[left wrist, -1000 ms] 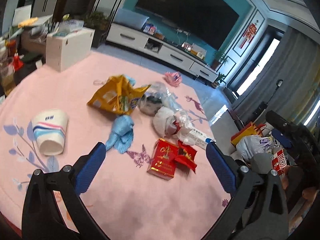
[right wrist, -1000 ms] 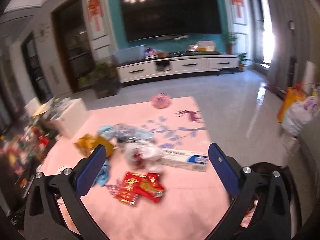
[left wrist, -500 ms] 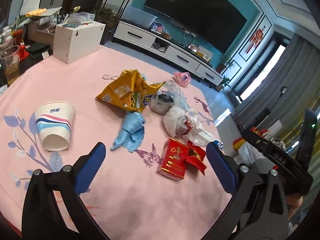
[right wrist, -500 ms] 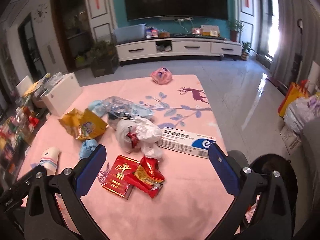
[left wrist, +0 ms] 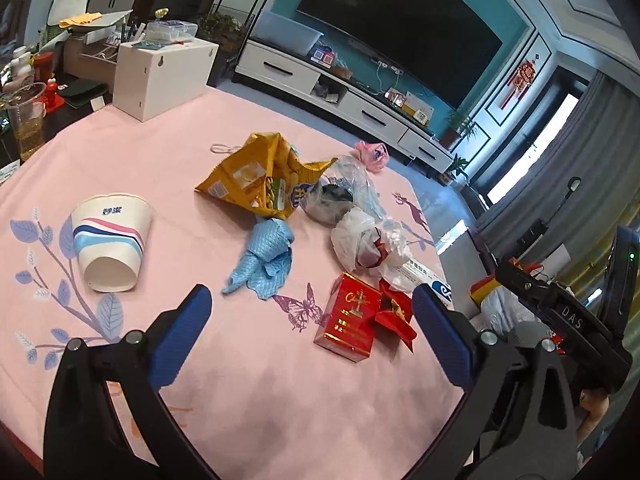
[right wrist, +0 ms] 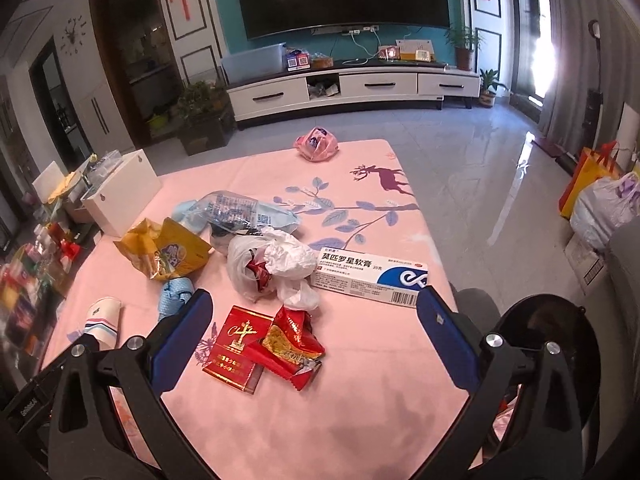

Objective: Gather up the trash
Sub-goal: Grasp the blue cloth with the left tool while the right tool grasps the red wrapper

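1. Change: over the last second both cameras have closed in on the pile and steadied; the right view was blurred, now sharp. Nothing on the mat [right wrist: 360, 420] has shifted. I read this as the approach, with no pick started.
2. Left gripper [left wrist: 312, 320]: fingers spread wide, empty, hovering over the near mat edge.
3. Right gripper [right wrist: 314, 328]: also wide open, empty, lined up over the red pack [right wrist: 234, 346] and red wrapper [right wrist: 294, 346].
4. Trash sits mid-mat: pack and wrapper touching, nearest; white bag [right wrist: 268, 264] behind them; ointment box [right wrist: 370, 274] just right of the bag; yellow bag [left wrist: 260, 178], blue cloth [left wrist: 266, 258], clear wrap [right wrist: 236, 210] further back; cup [left wrist: 110, 242] on its side, apart to the left; pink bag [right wrist: 316, 144] at the far edge.
5. Black bin [right wrist: 548, 344] off the mat's right corner, probably the drop point.
6. In the way: wrapper overlaps the pack, so a grab may lift both; bag, box and wraps crowd each other.
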Action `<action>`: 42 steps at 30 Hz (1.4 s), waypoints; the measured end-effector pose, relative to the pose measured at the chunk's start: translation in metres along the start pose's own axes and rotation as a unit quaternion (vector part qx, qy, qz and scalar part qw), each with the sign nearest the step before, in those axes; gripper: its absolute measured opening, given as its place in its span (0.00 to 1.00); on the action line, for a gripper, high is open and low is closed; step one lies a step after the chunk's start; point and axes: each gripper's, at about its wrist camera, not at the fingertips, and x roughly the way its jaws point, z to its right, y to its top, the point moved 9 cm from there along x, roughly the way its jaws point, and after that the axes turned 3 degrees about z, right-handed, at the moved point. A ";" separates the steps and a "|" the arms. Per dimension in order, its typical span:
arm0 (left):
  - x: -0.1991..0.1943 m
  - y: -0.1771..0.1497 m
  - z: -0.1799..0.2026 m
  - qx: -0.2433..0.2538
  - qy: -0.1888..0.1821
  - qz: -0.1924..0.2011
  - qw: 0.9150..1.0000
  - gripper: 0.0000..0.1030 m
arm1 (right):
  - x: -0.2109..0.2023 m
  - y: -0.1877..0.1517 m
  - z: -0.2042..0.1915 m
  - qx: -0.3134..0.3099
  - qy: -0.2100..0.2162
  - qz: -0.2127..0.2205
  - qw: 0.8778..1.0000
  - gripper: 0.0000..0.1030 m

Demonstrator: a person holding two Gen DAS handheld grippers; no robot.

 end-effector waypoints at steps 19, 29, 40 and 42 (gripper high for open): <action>0.011 -0.010 -0.001 -0.007 -0.005 -0.030 1.000 0.97 | 0.024 -0.010 0.013 0.046 0.023 -0.041 0.998 0.97; 0.043 -0.016 0.021 0.013 -0.026 -0.056 0.998 0.97 | 0.040 -0.015 0.036 0.093 0.043 -0.062 0.993 0.93; 0.089 -0.058 0.041 0.069 -0.025 -0.116 0.991 0.96 | 0.086 -0.052 0.014 0.143 0.122 -0.164 0.969 0.61; 0.093 -0.065 0.044 0.081 -0.024 -0.123 0.989 0.96 | 0.093 -0.059 0.004 0.135 0.126 -0.178 0.967 0.61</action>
